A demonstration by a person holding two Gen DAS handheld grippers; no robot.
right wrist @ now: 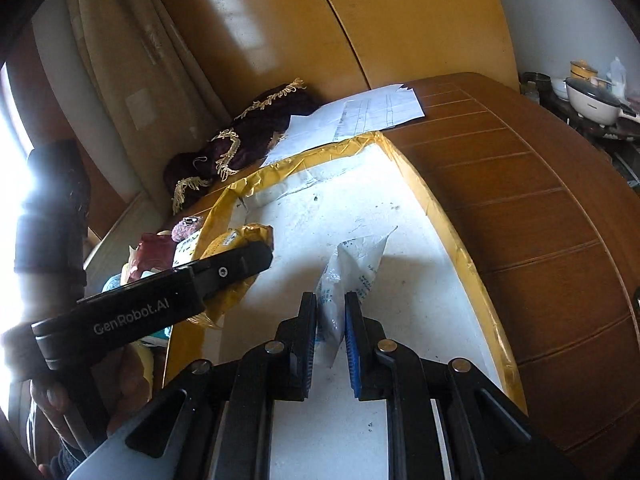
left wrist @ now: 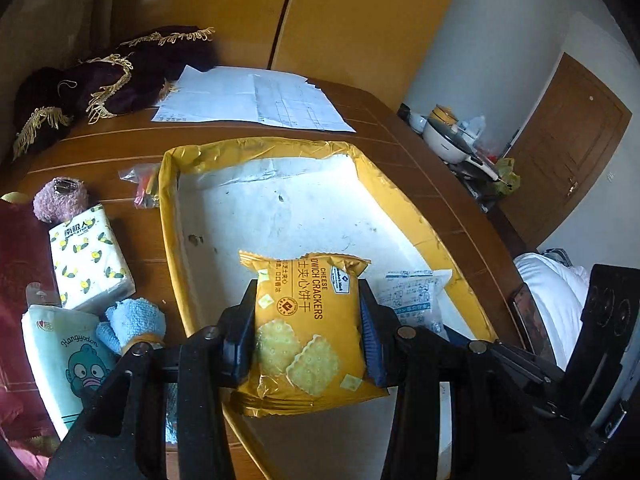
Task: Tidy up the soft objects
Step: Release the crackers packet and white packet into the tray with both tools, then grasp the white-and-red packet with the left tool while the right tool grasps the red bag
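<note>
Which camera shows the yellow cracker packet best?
The left wrist view. There the cracker packet faces the camera, label and cracker pictures readable, clamped by the left gripper. The right wrist view shows only a crumpled yellow edge behind that gripper's black side.

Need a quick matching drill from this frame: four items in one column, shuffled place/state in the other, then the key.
Items:
1. cracker packet
2. white sachet
3. lemon-print tissue pack
4. blue cloth

Places/states:
A. on the table left of the tray, beside a pink fuzzy ball
B. clamped in the left claw over the tray
C. bundled with a band, on the table
D. pinched in the right claw

Pairs: 1-B, 2-D, 3-A, 4-C
</note>
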